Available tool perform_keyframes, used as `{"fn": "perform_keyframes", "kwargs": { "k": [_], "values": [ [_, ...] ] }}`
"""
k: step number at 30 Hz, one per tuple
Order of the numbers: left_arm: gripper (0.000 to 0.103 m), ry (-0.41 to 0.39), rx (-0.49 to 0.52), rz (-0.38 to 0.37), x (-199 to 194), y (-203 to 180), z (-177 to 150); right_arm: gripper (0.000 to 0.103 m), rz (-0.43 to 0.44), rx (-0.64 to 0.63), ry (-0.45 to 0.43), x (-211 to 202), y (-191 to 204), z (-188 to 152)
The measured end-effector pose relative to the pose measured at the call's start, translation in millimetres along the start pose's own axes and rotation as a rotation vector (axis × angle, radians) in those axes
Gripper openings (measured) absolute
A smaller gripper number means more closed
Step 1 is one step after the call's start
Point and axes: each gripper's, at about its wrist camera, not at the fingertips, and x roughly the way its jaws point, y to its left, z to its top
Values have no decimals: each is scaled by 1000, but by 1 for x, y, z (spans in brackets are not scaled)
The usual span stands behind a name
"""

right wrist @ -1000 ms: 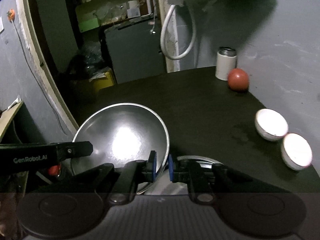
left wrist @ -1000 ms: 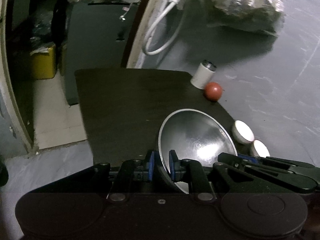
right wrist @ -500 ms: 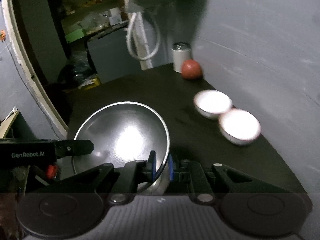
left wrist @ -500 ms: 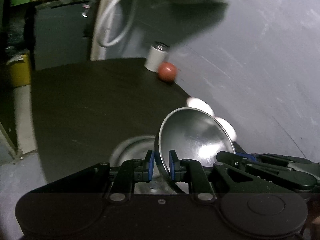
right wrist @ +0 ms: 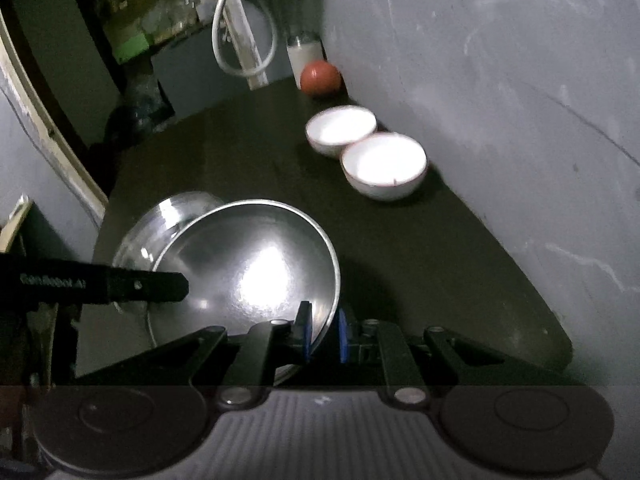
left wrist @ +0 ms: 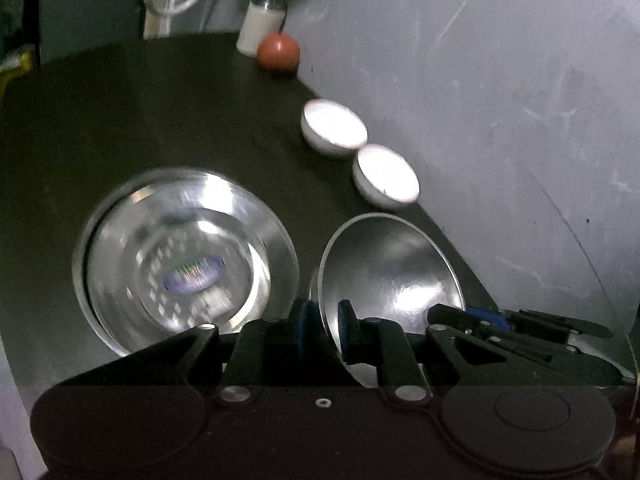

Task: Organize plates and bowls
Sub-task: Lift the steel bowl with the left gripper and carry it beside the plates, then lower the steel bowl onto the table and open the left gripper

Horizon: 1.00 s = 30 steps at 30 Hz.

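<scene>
Claws (left wrist: 323, 330) (right wrist: 321, 330) both pinched on opposite rims of one tilted steel bowl (right wrist: 256, 272).

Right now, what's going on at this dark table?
A person holds one steel bowl with both tongs: the left tongs and the right tongs each pinch its rim, keeping it tilted. A second steel dish lies flat on the table just beside it. Two white bowls wait by the wall, untouched.

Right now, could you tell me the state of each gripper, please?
Left gripper: closed on the rim of the steel bowl.
Right gripper: closed on the same steel bowl's rim.
</scene>
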Motion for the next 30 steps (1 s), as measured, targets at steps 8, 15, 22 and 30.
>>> {"fn": "perform_keyframes", "kwargs": {
  "k": [8, 15, 22, 30],
  "values": [
    [17, 67, -104, 4, 12, -5, -17, 16, 12, -49, 78, -3, -7, -11],
    [17, 103, -151, 9, 16, -5, -25, 16, 10, -64, 103, 0, -9, -13],
    [17, 119, -158, 64, 16, -6, -29, 16, 26, -95, 113, 4, -4, -14],
    [17, 120, -149, 92, 13, -8, -28, 16, 42, -88, 119, 9, -5, -12]
  ]
}}
